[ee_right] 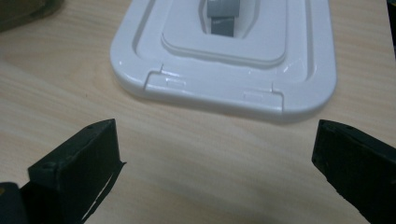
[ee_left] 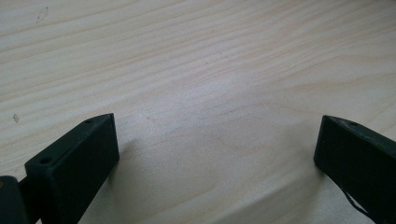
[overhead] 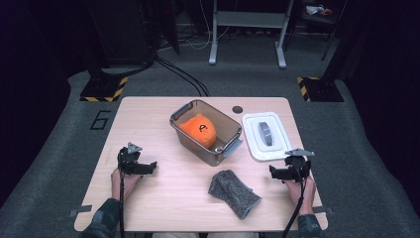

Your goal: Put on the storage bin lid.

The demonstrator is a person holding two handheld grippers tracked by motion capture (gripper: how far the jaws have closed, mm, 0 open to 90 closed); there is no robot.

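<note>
Left gripper and right gripper rest on the pale wooden table, jaws spread, empty. White rectangular plastic lid lies just beyond the right gripper; grey knitted cloth lies near, between both.

Glossy white plastic lid, matt wood table

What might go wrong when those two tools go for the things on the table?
The white lid lies flat on the table, so the right hand-held gripper, jaws wide open, may slip off its low rim. The grey cloth is limp and may bunch or drag if pinched. The clear box already holds an orange item; squeezing the cloth in could tilt or shove the box.
</note>
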